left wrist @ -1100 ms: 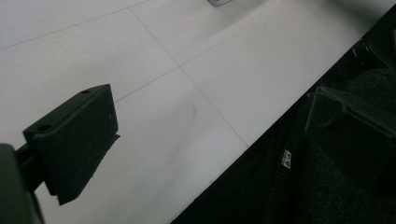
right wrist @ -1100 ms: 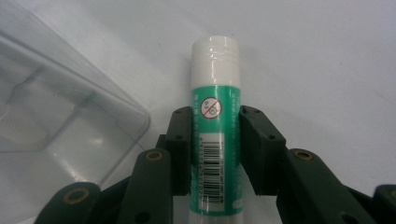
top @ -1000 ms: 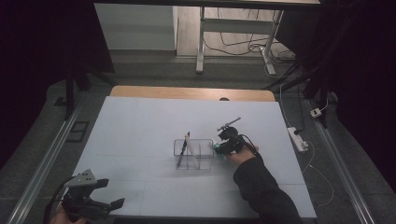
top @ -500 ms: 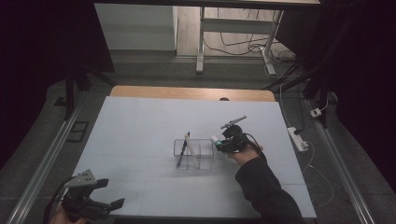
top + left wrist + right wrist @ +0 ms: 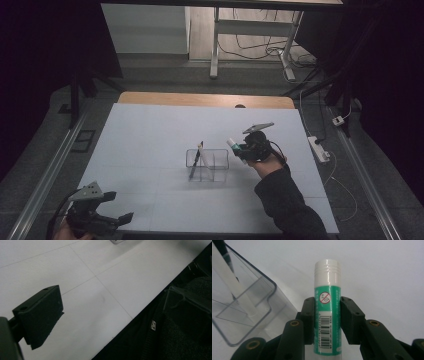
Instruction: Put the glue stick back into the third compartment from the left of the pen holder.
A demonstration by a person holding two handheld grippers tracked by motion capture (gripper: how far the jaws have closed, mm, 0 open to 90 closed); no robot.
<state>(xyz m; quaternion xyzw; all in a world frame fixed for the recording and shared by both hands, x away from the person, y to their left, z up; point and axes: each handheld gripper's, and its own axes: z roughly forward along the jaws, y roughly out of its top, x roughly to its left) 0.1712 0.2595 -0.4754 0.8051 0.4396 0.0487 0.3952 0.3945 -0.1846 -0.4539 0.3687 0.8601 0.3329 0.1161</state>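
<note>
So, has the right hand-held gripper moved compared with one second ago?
Yes. The right hand-held gripper, shut on the glue stick, has risen and drifted right, away from the clear organizer.

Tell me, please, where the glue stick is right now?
The glue stick is clamped in the right gripper, just right of the clear organizer in the high view.

Bright table, dark surroundings; close views soft.

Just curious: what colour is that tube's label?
Green, with a white cap; the glue stick shows best in the right gripper view.
</note>
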